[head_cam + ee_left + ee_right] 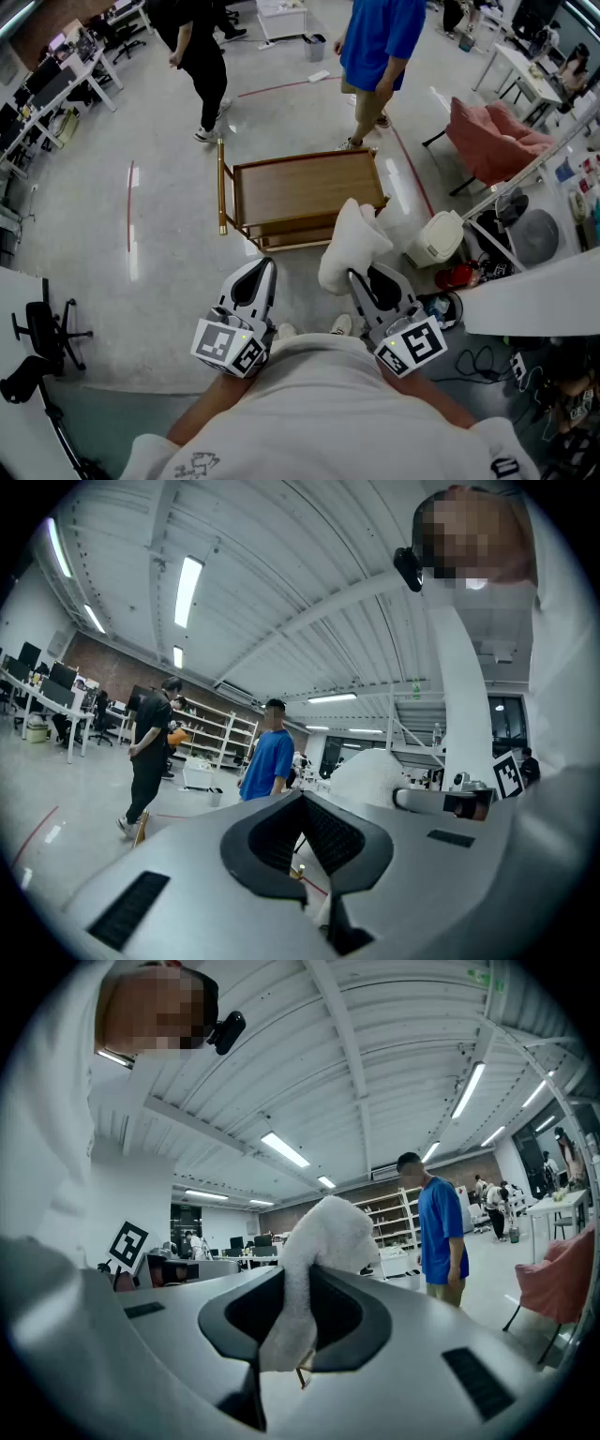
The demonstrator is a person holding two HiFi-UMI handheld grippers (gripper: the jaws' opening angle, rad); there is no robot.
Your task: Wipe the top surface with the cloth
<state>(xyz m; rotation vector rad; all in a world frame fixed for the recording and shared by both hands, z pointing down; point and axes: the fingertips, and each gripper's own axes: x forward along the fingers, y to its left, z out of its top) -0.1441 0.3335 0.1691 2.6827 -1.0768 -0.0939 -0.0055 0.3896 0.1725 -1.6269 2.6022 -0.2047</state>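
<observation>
right tool (356,276) clamping fluffy white cloth (349,246), left tool (264,266) closed, empty, wooden cart (300,187) beyond

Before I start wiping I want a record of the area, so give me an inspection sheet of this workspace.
Surface: cart top, bare wood, ahead of both grippers, not in contact with the cloth.
Job's things: cloth, white, bunched, sticking up out of the right gripper.
Clutter: nothing seen on the cart top; white bin on the floor to its right.
Grippers: right gripper shut on the cloth; left gripper shut, empty.
Cables: cables loose on the floor at right.
Surroundings: person in black and person in blue beyond the cart; pink chair.
</observation>
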